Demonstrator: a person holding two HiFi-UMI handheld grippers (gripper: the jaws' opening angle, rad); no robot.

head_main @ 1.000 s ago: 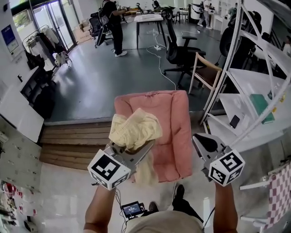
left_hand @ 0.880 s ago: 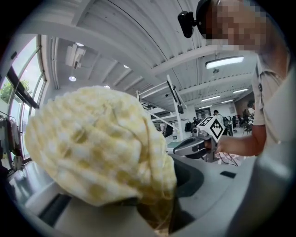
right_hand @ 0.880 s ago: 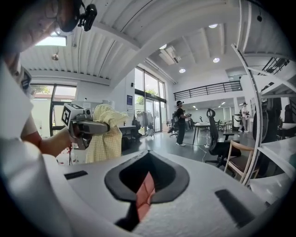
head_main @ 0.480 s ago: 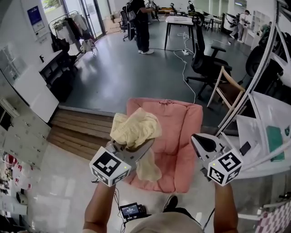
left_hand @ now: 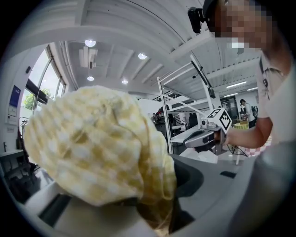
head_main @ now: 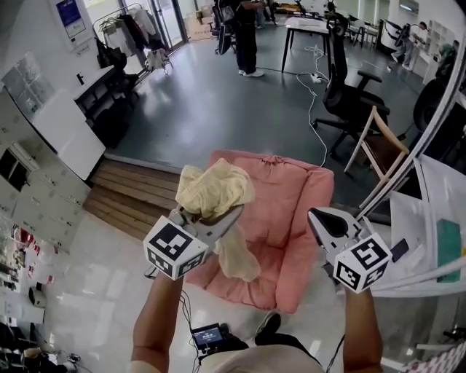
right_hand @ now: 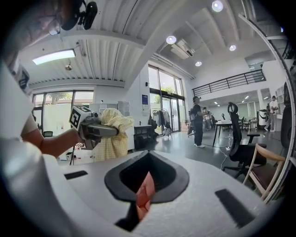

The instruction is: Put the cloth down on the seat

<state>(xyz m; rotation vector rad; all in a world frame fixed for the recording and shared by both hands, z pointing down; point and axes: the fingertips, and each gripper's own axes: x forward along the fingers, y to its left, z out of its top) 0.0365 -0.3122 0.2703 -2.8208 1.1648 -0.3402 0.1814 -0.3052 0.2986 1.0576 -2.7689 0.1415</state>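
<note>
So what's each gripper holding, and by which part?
The left gripper jaws clamp the yellow checked cloth at a bunched fold, a tail hanging below. The right gripper holds nothing, jaws together.

Bright, even indoor light, with fisheye bend in every view.

Daylight enters through the tall windows (right_hand: 164, 99), helped by round ceiling lamps (right_hand: 217, 5). The grey floor (head_main: 218, 109) has a soft sheen, and shadows are faint. Both gripper views curve hard and go black at the rim. In the left gripper view the cloth (left_hand: 97, 143) is blurred, probably because it is too near the lens.
</note>
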